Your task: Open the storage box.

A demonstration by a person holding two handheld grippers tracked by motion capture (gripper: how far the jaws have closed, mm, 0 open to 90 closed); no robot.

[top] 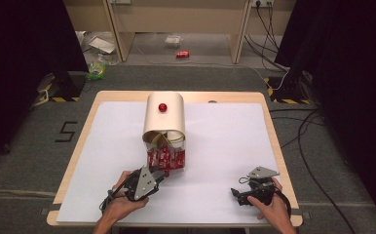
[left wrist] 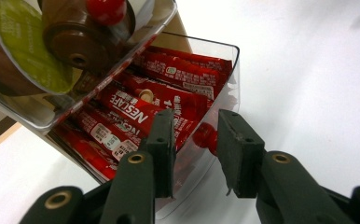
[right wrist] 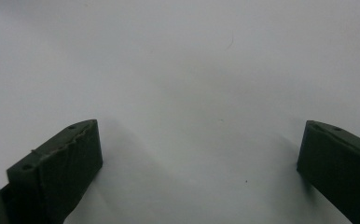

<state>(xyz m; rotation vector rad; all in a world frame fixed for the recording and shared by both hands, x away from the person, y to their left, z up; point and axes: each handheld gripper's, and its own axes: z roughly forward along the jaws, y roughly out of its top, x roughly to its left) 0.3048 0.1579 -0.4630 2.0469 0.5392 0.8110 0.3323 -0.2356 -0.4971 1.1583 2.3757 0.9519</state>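
Black jaws of the left tongs (left wrist: 194,154) stood either side of the red knob (left wrist: 205,136) on the clear drawer (left wrist: 225,84); a sliver of gap showed beside the knob, so they bracketed it without clearly pinching. That drawer sat pulled partway out from under the dispenser (top: 164,119), packed with red sachets (left wrist: 145,105), near the middle of the surface (top: 225,146). Above it a clear tray (left wrist: 162,16) held coffee pods (left wrist: 26,51) and carried a second red knob (left wrist: 106,9). Well apart, at the near right corner, the right tongs (top: 238,195) lay low over the white sheet with jaws spread wide and nothing between them. Judging from this, the knob was small and round, so a grip closing off-centre might slip off it. With nothing bracing the dispenser, a push or pull along the drawer's line could drag the whole unit across the smooth sheet instead of moving the drawer. A skewed pull might also jam the drawer or tip the unit and roll pods out of the tray.
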